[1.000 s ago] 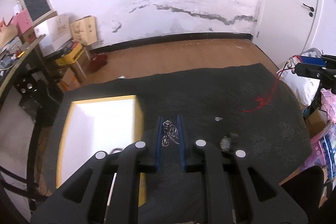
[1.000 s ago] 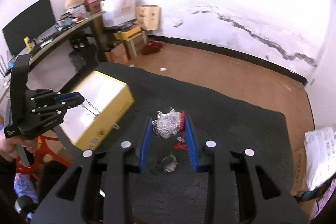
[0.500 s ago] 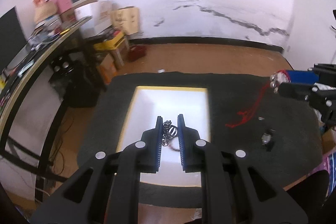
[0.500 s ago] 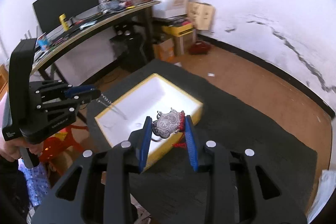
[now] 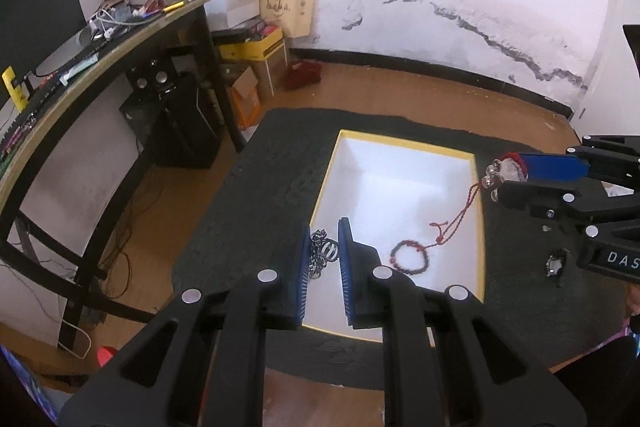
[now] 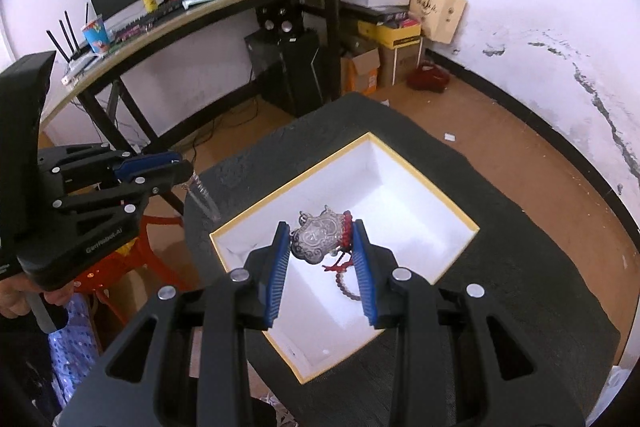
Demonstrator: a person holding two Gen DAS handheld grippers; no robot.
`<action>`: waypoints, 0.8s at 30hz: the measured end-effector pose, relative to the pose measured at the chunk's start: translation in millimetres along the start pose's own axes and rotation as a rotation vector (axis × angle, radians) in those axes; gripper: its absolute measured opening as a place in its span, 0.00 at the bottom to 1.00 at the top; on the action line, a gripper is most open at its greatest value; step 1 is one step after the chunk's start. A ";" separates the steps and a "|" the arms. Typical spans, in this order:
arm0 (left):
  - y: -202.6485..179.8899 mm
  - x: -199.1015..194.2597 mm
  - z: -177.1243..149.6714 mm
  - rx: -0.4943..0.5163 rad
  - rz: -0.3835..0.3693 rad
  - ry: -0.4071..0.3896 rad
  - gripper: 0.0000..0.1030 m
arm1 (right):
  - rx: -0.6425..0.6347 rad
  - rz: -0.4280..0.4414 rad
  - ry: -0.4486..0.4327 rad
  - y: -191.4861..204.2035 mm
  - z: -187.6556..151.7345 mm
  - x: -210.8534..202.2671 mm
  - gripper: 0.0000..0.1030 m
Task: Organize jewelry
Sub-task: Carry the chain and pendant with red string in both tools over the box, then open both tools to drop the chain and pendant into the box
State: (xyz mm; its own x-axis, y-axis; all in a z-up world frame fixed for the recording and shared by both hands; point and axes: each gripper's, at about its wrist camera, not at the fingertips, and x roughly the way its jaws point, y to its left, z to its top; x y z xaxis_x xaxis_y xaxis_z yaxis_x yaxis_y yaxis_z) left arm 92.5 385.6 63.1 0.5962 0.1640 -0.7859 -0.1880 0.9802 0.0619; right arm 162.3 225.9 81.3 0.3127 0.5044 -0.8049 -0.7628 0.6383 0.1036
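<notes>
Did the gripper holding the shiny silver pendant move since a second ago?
Yes. The right gripper, shut on the silver pendant, has travelled from over the dark mat to above the open white box, with its red cord hanging inside.

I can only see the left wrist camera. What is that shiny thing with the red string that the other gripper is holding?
Observer: The right wrist view shows it face on. It is an ornate silver pendant with scalloped edges, pinched between the pads of the right gripper above the open white box.
Operator: Does my chain hang down far?
Observer: From that side, the silver chain dangles in a long strand below the tips of the left gripper, close to the box's corner. I cannot tell if it is over the box.
</notes>
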 end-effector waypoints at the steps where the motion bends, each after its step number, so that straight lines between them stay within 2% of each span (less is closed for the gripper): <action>1: 1.0 7.3 -0.9 0.000 -0.005 0.011 0.13 | 0.001 -0.001 0.010 -0.3 0.8 8.1 0.30; 16: -17.3 92.7 -8.0 0.006 -0.075 0.114 0.13 | 0.033 -0.043 0.134 -35.0 -15.0 91.8 0.30; 24: -36.3 158.6 -39.2 0.029 -0.080 0.216 0.13 | 0.036 -0.073 0.213 -66.2 -31.2 148.2 0.30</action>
State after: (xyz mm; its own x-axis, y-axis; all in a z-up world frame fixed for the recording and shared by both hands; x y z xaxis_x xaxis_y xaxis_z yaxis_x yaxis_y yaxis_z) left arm 163.3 371.6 -87.9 0.4269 0.0615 -0.9022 -0.1228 0.9924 0.0096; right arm 241.4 240.2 -63.1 0.2366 0.3246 -0.9158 -0.7210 0.6905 0.0585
